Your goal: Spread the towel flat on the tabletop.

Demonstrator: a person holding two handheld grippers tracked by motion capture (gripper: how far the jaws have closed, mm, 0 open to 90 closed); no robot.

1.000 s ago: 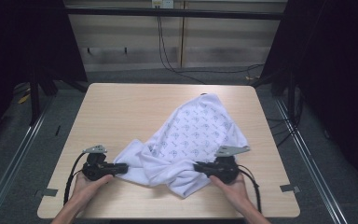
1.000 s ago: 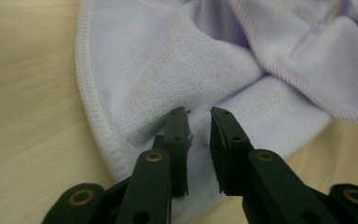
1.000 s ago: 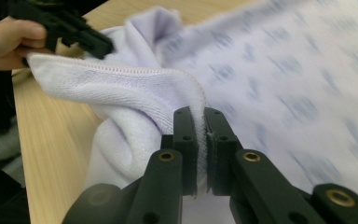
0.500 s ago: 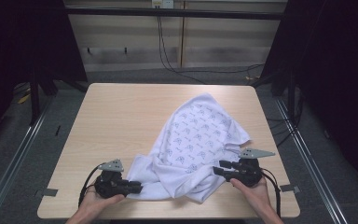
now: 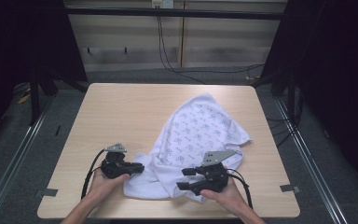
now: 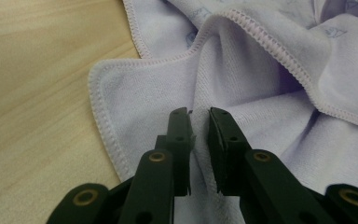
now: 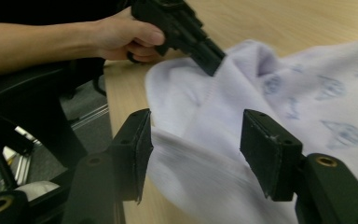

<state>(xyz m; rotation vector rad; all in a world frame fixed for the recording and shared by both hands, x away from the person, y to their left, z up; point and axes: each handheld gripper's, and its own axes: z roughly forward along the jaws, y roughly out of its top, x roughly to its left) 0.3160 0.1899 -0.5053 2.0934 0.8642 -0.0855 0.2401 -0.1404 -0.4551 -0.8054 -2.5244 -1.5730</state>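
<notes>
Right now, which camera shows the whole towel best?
The high view: the towel lies whole on the table. The left gripper view shows its stitched hem and folds up close; the right gripper view shows a blurred part.

I saw my left claw at the patterned cloth's near edge, my right claw open over it, on the desk.
</notes>
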